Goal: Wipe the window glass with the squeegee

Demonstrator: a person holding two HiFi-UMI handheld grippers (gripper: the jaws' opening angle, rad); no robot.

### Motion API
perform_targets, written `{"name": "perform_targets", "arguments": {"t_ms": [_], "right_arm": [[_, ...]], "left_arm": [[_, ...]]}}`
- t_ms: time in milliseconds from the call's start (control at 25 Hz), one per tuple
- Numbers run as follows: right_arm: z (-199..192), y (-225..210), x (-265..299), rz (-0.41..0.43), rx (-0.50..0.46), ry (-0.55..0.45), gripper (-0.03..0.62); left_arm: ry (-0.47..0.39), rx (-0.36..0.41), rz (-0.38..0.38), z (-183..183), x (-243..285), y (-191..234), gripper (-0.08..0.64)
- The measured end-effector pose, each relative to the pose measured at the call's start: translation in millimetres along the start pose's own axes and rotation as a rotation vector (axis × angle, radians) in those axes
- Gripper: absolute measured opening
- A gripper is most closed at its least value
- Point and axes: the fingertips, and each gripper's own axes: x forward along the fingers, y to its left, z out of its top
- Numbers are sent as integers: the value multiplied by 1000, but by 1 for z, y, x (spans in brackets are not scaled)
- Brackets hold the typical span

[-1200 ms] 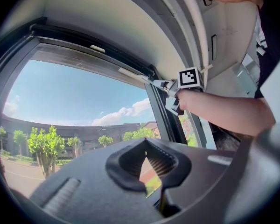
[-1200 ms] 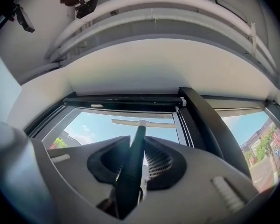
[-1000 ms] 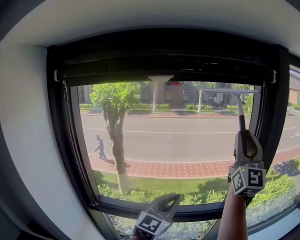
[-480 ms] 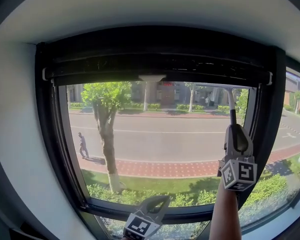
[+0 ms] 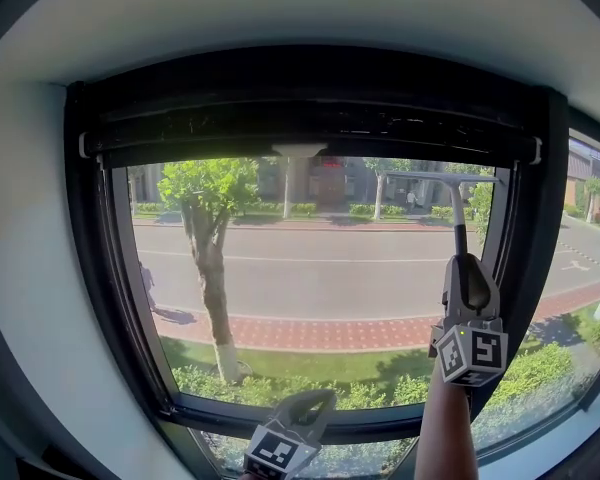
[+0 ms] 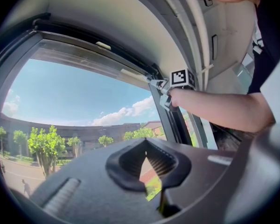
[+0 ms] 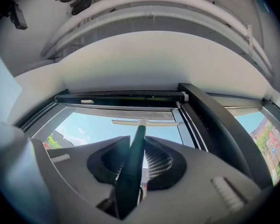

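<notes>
One squeegee (image 5: 458, 218) gripped by right tongs (image 5: 467, 270), high on window glass (image 5: 320, 268)

squeegee (image 5: 457, 218) upright, blade high on window glass (image 5: 310, 268)

No text, brand or number can be read. Only black-and-white square patterns (no letters) are borne by the marker cubes (image 5: 472, 354); a red patch (image 5: 328, 166) on the far building (image 5: 265, 182) is perhaps a sign, too small to read.
</notes>
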Motion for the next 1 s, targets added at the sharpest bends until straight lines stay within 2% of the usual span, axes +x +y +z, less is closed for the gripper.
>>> {"name": "perform_targets", "arguments": {"t_ms": [400,600,1000], "right_arm": [[-21,7,-30,-7,10,42,100],[-31,10,-43,-12,11,65,100],[-53,16,-74,-16,3,123,100]], "left_arm": [[22,-11,-8,-10,-7,-4,0],[18,-64,-29,-12,-9,-8,0],[31,-69,-61,-21,-13,-17,0]]}}
